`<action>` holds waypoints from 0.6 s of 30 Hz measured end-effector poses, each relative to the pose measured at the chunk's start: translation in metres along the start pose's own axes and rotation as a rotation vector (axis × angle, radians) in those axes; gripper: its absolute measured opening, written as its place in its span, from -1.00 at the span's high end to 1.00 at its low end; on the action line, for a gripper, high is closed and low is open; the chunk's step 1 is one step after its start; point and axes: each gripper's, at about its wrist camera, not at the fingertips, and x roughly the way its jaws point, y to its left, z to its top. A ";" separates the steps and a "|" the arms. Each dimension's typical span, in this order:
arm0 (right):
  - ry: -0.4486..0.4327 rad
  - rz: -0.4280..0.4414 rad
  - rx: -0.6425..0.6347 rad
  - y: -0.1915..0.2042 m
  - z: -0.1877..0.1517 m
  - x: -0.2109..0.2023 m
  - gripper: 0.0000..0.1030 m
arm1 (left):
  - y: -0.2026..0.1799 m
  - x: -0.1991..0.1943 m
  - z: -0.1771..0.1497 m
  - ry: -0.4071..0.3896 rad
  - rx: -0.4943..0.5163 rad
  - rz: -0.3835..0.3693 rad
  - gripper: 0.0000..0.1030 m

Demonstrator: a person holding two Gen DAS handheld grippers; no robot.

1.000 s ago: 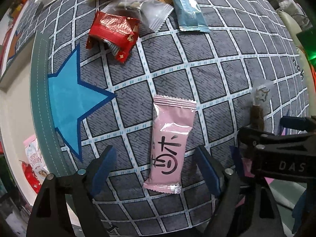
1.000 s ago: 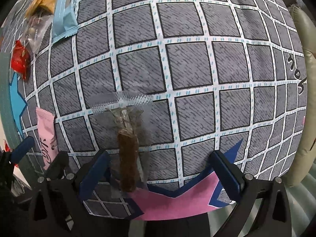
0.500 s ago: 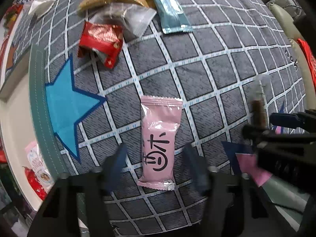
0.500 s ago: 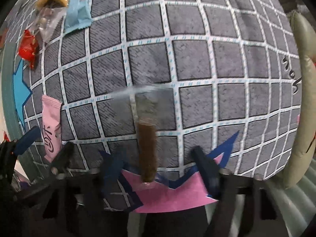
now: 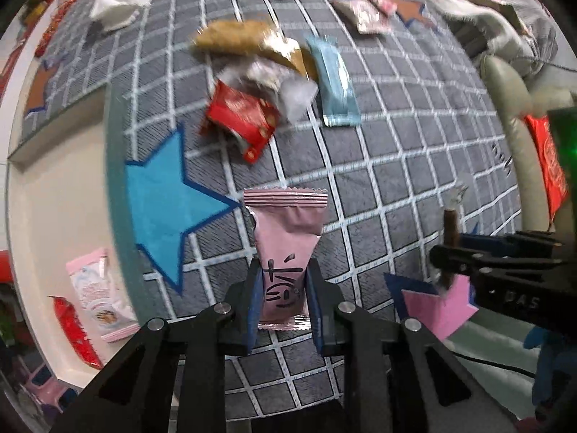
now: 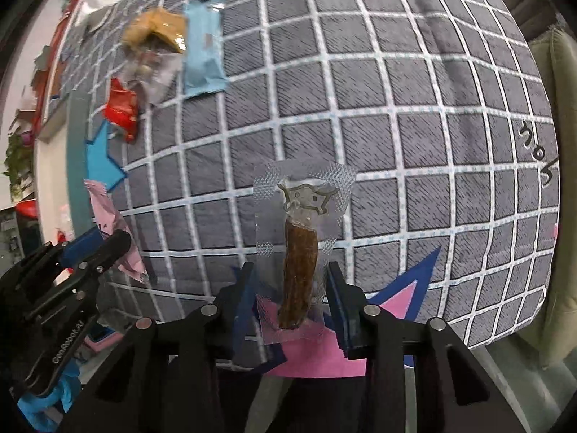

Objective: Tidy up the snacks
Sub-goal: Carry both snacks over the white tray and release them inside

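Snacks are gripped in both claws above a grey checked mat (image 6: 396,90): the left claw (image 5: 283,299) pinches a pink packet (image 5: 285,252), the right claw (image 6: 292,299) clamps a clear-wrapped brown stick (image 6: 297,274). Red (image 5: 239,119), light-blue (image 5: 335,83) and tan (image 5: 245,39) packets lie clustered farther back on it.

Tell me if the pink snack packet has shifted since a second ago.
Yes. The pink snack packet with black characters has lifted off the grey checked cloth, clamped in the left tongs; its top edge now sits level with the blue star patch.
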 end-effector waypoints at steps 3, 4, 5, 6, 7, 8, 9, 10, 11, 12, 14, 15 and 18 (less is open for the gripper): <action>-0.008 0.010 -0.022 0.014 0.008 -0.011 0.22 | 0.002 -0.014 0.009 -0.036 -0.015 0.003 0.51; -0.011 0.012 -0.032 0.020 0.013 -0.014 0.22 | 0.009 -0.015 0.013 -0.044 -0.021 0.004 0.51; -0.014 0.014 -0.043 0.027 0.014 -0.017 0.22 | 0.014 -0.019 0.017 -0.053 -0.031 0.005 0.51; -0.017 0.016 -0.052 0.034 0.017 -0.018 0.22 | 0.022 -0.022 0.020 -0.061 -0.041 0.006 0.51; -0.020 0.017 -0.062 0.042 0.021 -0.021 0.22 | 0.025 -0.024 0.020 -0.069 -0.052 0.008 0.51; -0.022 0.018 -0.070 0.050 0.025 -0.024 0.22 | 0.031 -0.029 0.018 -0.078 -0.066 0.008 0.51; -0.026 0.019 -0.082 0.058 0.029 -0.027 0.22 | 0.038 -0.034 0.017 -0.086 -0.079 0.007 0.51; -0.031 0.019 -0.094 0.067 0.032 -0.029 0.22 | 0.051 -0.043 0.014 -0.094 -0.093 0.006 0.51; -0.035 0.020 -0.103 0.075 0.031 -0.026 0.22 | 0.062 -0.051 0.011 -0.103 -0.108 0.006 0.51; -0.038 0.022 -0.116 0.085 0.034 -0.027 0.22 | 0.079 -0.062 0.002 -0.111 -0.120 0.006 0.51; -0.043 0.027 -0.141 0.101 0.040 -0.026 0.22 | 0.099 -0.073 -0.002 -0.122 -0.149 0.015 0.51; -0.045 0.031 -0.155 0.108 0.042 -0.024 0.22 | 0.105 -0.075 -0.002 -0.126 -0.162 0.018 0.51; -0.049 0.040 -0.202 0.134 0.043 -0.018 0.21 | 0.126 -0.083 -0.005 -0.143 -0.203 0.022 0.51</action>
